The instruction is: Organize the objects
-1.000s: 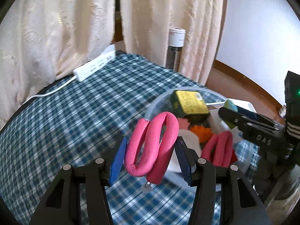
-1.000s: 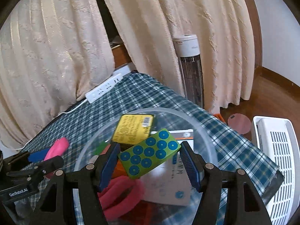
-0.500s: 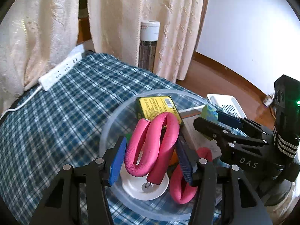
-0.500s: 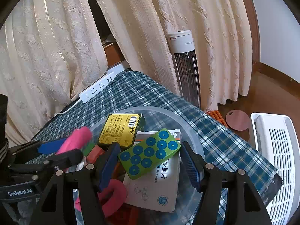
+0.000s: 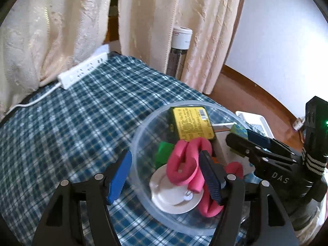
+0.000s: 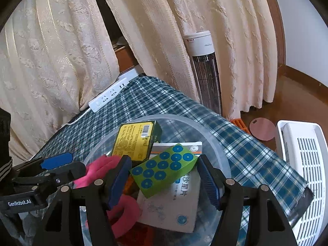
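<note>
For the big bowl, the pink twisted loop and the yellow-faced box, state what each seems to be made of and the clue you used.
Bowl: probably clear plastic, slightly frosted; the checked cloth shows through its wall.
Pink twisted loop: likely foam, matte and soft-looking, with a bit of metal showing at its end, perhaps a wire core.
Yellow-faced box: seemingly printed cardboard, with sharp folded edges and a barcode.

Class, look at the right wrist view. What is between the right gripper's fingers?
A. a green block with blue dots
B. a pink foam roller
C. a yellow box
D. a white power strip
A: the green block with blue dots sits between the two fingers of the right gripper, above the clear bowl.
</note>
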`<state>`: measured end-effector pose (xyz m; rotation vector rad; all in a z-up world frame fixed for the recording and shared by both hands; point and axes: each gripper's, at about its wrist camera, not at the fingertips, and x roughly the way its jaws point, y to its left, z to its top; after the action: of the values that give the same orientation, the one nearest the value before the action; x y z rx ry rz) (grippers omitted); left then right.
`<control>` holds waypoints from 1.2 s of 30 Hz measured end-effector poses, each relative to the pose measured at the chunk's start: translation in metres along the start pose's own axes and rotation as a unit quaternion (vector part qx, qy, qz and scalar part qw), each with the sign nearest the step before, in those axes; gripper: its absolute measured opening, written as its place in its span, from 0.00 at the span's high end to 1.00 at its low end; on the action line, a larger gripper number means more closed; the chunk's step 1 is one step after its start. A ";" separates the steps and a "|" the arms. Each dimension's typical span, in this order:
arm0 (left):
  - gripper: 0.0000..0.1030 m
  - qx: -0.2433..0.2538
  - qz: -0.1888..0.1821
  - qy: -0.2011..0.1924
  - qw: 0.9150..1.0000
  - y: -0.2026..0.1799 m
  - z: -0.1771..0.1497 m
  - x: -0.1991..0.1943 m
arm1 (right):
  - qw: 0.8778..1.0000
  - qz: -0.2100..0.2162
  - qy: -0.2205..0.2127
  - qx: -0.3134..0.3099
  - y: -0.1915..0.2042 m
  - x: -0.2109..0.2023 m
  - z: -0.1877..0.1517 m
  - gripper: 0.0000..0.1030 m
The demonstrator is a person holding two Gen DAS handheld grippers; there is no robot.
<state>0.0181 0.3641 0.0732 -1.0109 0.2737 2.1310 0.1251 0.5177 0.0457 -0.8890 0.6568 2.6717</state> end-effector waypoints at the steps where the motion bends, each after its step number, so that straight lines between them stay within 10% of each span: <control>1: 0.33 0.001 0.007 -0.005 1.000 0.001 -0.001 -0.003 | 1.000 0.002 -0.002 -0.002 0.002 -0.002 -0.001 0.32; 11: 0.33 -0.012 0.009 -0.022 1.000 0.008 -0.013 -0.024 | 1.000 0.000 -0.026 -0.001 0.008 -0.031 -0.008 0.29; 21: 0.21 -0.027 0.019 -0.008 0.999 0.013 -0.029 -0.032 | 0.999 -0.024 -0.035 -0.004 0.018 -0.058 -0.030 0.01; 36: 0.14 -0.038 0.034 -0.016 0.999 0.015 -0.054 -0.053 | 0.997 -0.049 -0.012 -0.059 0.049 -0.074 -0.066 0.01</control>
<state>0.0606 0.2998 0.0746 -1.0232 0.2167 2.2320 0.1989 0.4363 0.0606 -0.8941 0.4432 2.6503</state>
